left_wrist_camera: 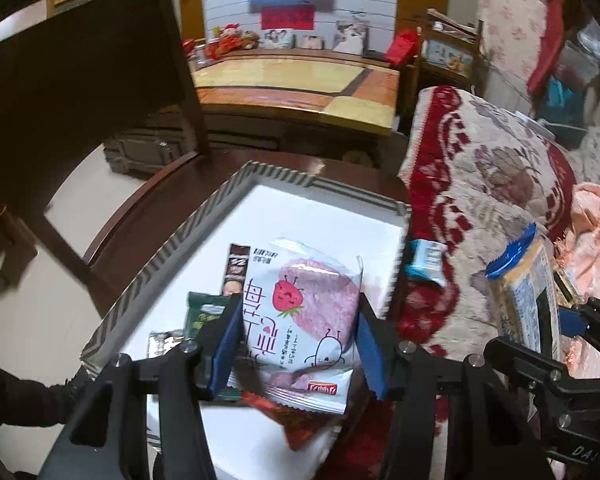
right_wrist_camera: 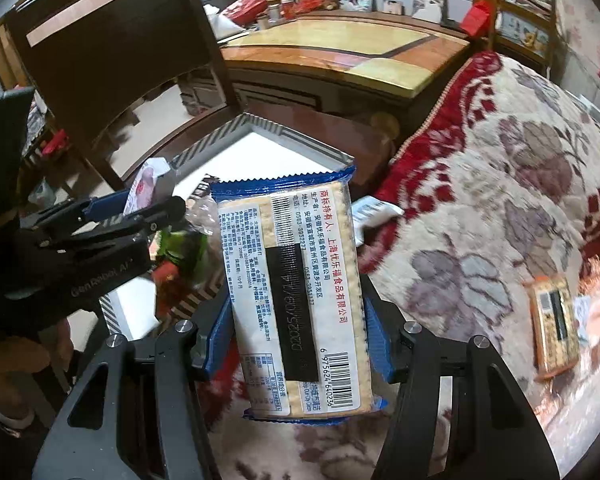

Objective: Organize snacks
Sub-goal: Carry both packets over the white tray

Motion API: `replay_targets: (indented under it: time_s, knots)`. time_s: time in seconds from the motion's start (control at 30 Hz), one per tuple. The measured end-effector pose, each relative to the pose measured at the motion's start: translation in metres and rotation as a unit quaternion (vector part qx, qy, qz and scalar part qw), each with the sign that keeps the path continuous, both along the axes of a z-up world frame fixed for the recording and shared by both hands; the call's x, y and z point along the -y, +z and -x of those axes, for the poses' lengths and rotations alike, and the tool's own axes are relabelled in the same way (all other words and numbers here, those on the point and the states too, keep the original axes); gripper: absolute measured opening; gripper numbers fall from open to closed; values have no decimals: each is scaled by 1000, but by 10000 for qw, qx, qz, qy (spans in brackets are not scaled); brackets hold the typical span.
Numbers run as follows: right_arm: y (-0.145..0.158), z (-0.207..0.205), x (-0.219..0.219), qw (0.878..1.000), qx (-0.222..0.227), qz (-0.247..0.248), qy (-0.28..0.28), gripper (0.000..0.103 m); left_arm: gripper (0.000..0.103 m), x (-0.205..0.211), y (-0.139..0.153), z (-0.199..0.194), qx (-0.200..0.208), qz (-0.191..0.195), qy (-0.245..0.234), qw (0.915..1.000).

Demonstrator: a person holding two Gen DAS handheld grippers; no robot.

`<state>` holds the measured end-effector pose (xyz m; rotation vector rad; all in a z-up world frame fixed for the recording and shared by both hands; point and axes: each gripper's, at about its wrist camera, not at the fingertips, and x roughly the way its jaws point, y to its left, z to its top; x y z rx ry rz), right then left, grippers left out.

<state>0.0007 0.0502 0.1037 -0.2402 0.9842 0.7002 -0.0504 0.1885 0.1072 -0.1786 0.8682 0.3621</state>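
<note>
My left gripper (left_wrist_camera: pixel 298 320) is shut on a white strawberry snack packet (left_wrist_camera: pixel 300 320) and holds it over a white box with a striped rim (left_wrist_camera: pixel 168 256). Inside the box lie a brown sachet (left_wrist_camera: pixel 234 268), a green packet (left_wrist_camera: pixel 202 312), a silver packet (left_wrist_camera: pixel 162 342) and a red packet (left_wrist_camera: pixel 300 420). My right gripper (right_wrist_camera: pixel 296 320) is shut on a blue-edged cracker pack (right_wrist_camera: pixel 296 292), held upright beside the box over the blanket. The pack also shows in the left wrist view (left_wrist_camera: pixel 528 300). The left gripper also shows in the right wrist view (right_wrist_camera: pixel 148 208).
The box stands on a dark wooden table (left_wrist_camera: pixel 140 216) next to a red and cream floral blanket (right_wrist_camera: pixel 480 200). On the blanket lie a small blue-white packet (left_wrist_camera: pixel 424 264) and an orange cracker pack (right_wrist_camera: pixel 554 332). A dark chair (left_wrist_camera: pixel 84 80) stands at the left.
</note>
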Motion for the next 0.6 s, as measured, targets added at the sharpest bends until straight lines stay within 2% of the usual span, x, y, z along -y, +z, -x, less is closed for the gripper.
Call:
replay_targets:
  time_s: [0.6]
  knots:
    - [-12, -18, -87, 9978, -259, -1, 609, 56, 56, -67, -28, 16, -222, 375, 759, 9962]
